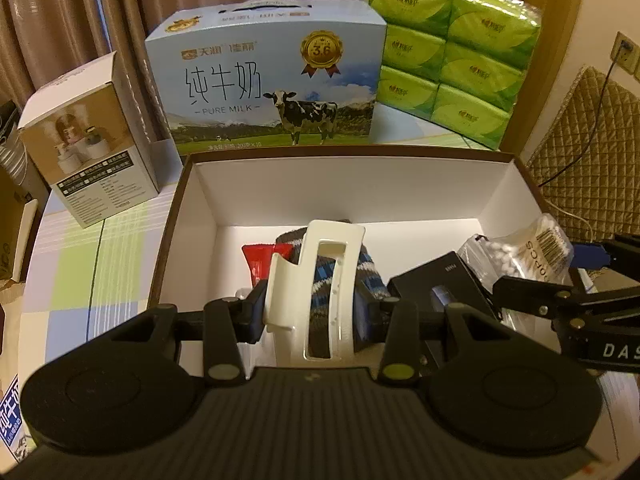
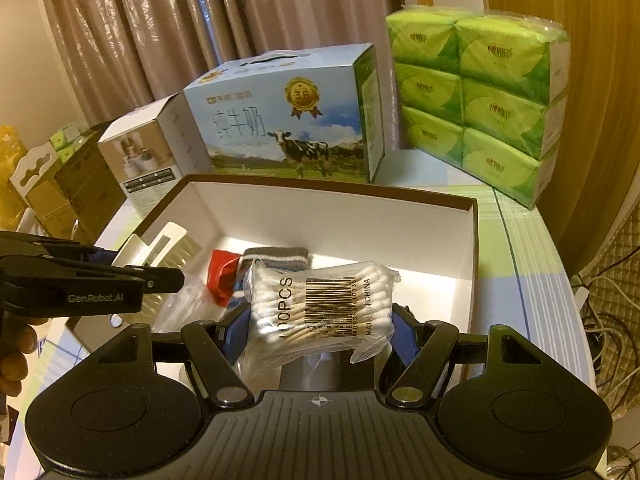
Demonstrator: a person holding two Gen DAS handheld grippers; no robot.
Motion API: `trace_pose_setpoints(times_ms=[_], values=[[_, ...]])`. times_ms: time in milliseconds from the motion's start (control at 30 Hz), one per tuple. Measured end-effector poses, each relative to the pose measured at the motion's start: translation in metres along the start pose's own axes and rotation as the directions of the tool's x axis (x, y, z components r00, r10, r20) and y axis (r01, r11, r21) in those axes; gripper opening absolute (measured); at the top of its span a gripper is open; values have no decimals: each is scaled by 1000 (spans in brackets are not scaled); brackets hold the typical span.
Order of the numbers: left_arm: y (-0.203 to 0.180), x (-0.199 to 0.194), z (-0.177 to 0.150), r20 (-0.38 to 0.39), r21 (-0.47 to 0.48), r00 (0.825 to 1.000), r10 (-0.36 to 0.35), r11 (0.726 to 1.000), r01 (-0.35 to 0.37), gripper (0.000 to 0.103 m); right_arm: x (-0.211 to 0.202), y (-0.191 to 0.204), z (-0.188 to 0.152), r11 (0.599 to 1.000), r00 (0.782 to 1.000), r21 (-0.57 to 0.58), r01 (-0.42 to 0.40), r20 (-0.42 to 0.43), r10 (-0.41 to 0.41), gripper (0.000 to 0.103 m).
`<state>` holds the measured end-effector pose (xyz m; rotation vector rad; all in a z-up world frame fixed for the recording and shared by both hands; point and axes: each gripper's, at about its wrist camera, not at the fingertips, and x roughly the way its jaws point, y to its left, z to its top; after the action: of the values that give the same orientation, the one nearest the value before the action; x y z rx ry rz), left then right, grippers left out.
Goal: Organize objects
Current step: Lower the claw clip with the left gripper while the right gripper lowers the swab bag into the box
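Nearest, the left tongs (image 1: pixel 310 314) are closed on a white plastic hair claw clip (image 1: pixel 316 280), held upright over the near part of the open white cardboard box with a brown rim (image 1: pixel 352 192). Beside them, the right tongs (image 2: pixel 318 328) grip a clear plastic bag of cotton swabs (image 2: pixel 320 304) across its width, above the box's right side. Down inside the box lie a grey, blue and white striped knit sock (image 1: pixel 370 276), a red item (image 1: pixel 260 258) and a flat black case (image 1: pixel 436 280). Beyond the box, on the pastel checked bench (image 1: pixel 96 264), stand a small white product carton (image 1: pixel 88 156), a blue milk carton showing a cow (image 1: pixel 264 84) and a 6-pack of green tissue packets (image 1: pixel 452 52). Brown curtains (image 2: pixel 160 32) hang behind.
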<state>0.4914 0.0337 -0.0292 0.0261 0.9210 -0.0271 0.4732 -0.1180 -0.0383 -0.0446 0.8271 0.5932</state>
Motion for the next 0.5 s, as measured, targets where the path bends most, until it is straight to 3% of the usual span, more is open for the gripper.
trace_pose_setpoints(times_ms=[500], values=[[1,46,21,-43,-2,999,12,1000,-12,37,35,-16,15,1000,999,22,16,-33,-15,68]])
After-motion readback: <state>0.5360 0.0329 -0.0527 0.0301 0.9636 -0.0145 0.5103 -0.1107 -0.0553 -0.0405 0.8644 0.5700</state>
